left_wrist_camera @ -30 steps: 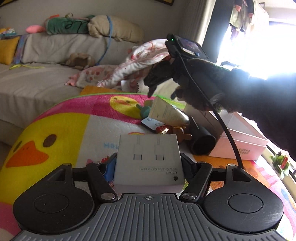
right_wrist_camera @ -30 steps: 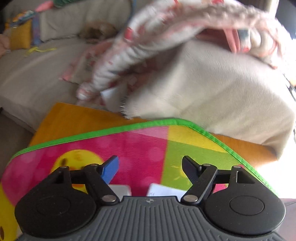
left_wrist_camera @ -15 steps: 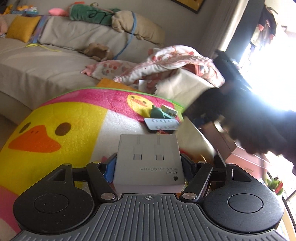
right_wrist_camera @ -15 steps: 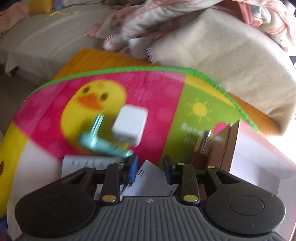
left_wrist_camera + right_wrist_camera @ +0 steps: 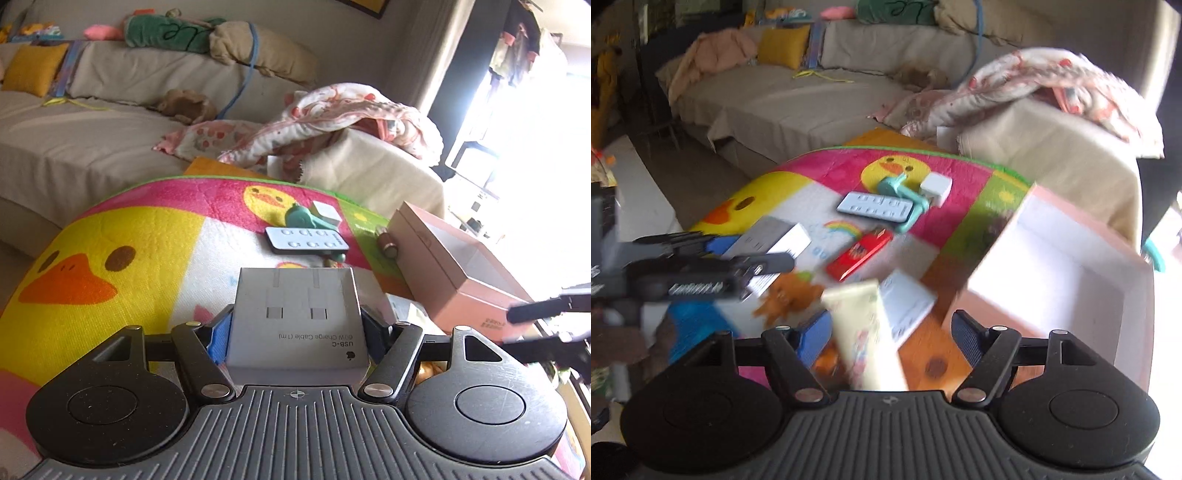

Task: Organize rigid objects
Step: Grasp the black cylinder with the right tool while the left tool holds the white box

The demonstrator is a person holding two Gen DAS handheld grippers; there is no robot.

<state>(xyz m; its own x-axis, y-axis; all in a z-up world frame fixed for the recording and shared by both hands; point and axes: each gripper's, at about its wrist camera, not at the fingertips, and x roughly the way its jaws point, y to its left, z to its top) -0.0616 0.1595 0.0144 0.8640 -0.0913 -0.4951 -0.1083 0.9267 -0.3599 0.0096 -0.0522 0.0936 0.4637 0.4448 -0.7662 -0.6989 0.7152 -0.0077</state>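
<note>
My left gripper is shut on a grey USB-C cable box and holds it over the duck-print mat; both show at the left of the right wrist view. My right gripper is open, with a cream tube lying between its fingers, apparently not clamped. An open pink box with a white inside stands to the right; it also shows in the left wrist view. The right gripper's fingers enter at the left view's right edge.
On the mat lie a white remote, a teal tool, a white cube charger, a red pack, a white card and a brown toy. A beige sofa and a floral blanket lie behind.
My right gripper has pulled back and risen, opened wide, and the cream tube now lies between its fingers. My left gripper still holds the cable box and has barely moved.
</note>
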